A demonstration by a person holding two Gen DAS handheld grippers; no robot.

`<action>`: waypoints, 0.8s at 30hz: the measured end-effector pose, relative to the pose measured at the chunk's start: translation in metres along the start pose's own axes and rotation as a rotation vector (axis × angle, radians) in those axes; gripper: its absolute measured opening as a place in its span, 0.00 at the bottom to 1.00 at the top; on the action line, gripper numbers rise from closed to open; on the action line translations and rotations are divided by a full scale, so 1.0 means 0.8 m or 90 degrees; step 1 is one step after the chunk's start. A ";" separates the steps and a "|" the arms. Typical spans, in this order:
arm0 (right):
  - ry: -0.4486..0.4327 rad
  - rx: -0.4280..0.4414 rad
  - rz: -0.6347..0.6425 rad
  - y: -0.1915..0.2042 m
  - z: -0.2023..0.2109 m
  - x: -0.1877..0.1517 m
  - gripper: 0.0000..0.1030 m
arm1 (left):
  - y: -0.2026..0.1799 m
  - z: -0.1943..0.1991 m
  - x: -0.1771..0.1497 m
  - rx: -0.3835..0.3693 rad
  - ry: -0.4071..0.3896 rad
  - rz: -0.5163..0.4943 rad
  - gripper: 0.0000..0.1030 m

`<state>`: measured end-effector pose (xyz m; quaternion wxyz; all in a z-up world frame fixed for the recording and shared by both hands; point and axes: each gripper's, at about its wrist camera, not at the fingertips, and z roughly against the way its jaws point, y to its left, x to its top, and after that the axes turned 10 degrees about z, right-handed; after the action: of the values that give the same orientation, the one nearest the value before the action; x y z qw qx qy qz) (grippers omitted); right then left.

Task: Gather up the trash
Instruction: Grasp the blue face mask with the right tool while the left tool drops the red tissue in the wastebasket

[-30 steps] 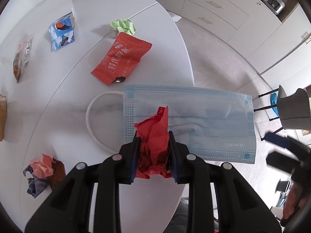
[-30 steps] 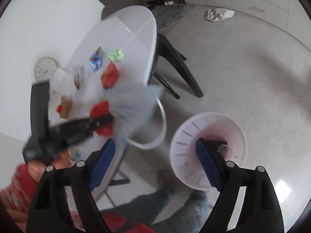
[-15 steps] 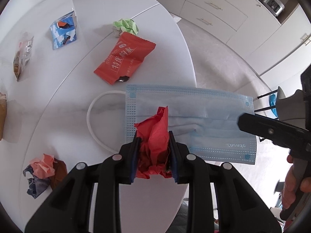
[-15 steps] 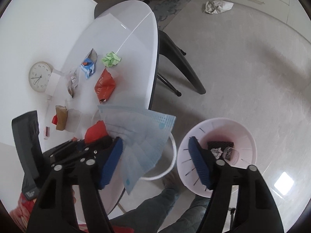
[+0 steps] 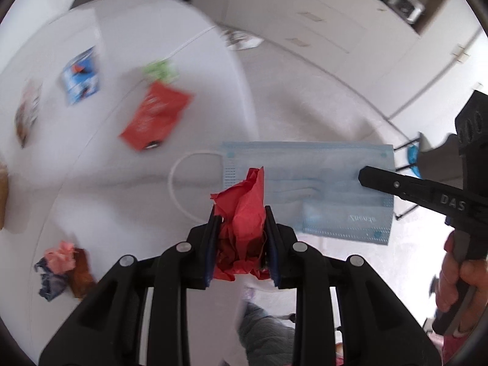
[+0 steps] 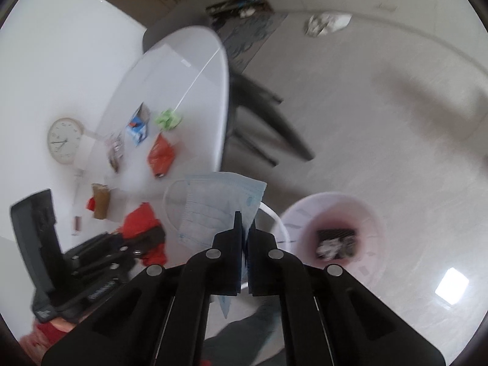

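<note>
In the left wrist view, the left claw (image 5: 241, 228) is clamped on a crumpled red paper (image 5: 244, 213) that fills the gap between its pads and sticks out past their tips. A blue face mask (image 5: 305, 174) hangs spread just beyond the tips, one white ear loop curling to the left. The right claw (image 5: 364, 177) reaches in from the right, its tip on the mask's right part. Farther ahead and left, on the white worktop (image 5: 122, 183), lie a red snack wrapper (image 5: 155, 119), a green paper ball (image 5: 161, 70) and a blue carton (image 5: 80, 76); a small heap of scraps (image 5: 61, 268) sits low at the left.

In the right wrist view, the right claw (image 6: 244, 222) is closed on the face mask (image 6: 213, 207), pinching its edge between the pads. The left claw (image 6: 143, 238), holding the red paper (image 6: 140, 219), sits to the left. A pale pink bin (image 6: 308, 213) stands on the floor just right of the tips, with trash (image 6: 332, 241) inside.
</note>
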<state>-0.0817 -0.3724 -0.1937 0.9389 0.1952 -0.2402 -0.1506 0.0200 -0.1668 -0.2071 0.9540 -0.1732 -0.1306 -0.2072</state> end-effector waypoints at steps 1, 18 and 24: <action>-0.010 -0.023 0.006 -0.005 0.016 -0.004 0.03 | -0.014 0.002 -0.003 -0.013 0.002 -0.014 0.26; -0.001 -0.168 -0.001 -0.098 0.090 -0.073 0.03 | -0.093 -0.108 -0.056 -0.046 0.145 -0.039 0.56; 0.003 -0.154 0.018 -0.084 0.080 -0.071 0.03 | -0.082 -0.078 -0.045 -0.033 0.121 -0.035 0.64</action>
<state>-0.1747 -0.4287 -0.1942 0.9582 0.0774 -0.2208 -0.1650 -0.0296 -0.2340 -0.2573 0.9513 -0.1737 -0.0389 -0.2518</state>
